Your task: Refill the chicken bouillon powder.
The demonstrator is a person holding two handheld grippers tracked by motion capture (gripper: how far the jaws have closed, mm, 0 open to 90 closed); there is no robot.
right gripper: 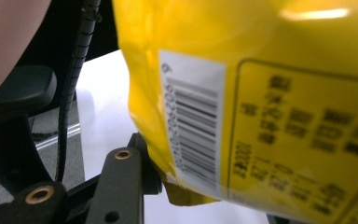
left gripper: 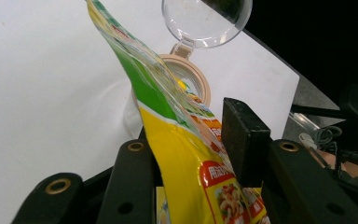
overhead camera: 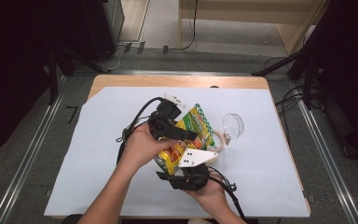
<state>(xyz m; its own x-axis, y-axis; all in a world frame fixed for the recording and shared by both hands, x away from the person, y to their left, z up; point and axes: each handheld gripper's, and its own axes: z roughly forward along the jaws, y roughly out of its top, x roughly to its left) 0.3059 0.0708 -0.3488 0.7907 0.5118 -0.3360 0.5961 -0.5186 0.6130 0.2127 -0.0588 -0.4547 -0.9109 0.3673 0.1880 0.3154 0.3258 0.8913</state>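
Above the white worktop (overhead camera: pixel 98 177), the yellow snack pouch (overhead camera: pixel 186 135) hung pinched between both claws, left claw (overhead camera: pixel 189 135) clamping its upper part, right claw (overhead camera: pixel 179 175) its bottom edge, mouth tilted toward the open clear jar (overhead camera: pixel 216 140) just beyond.

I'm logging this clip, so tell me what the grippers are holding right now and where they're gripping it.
Both hold the yellow snack pouch: the left hand-held gripper pinches its side edge, the right hand-held gripper its bottom corner by the barcode.

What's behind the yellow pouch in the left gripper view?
Behind the yellow pouch stands a clear jar with a tan rim, its clear lid flipped open. The pouch covers the jar's left side and part of its mouth.
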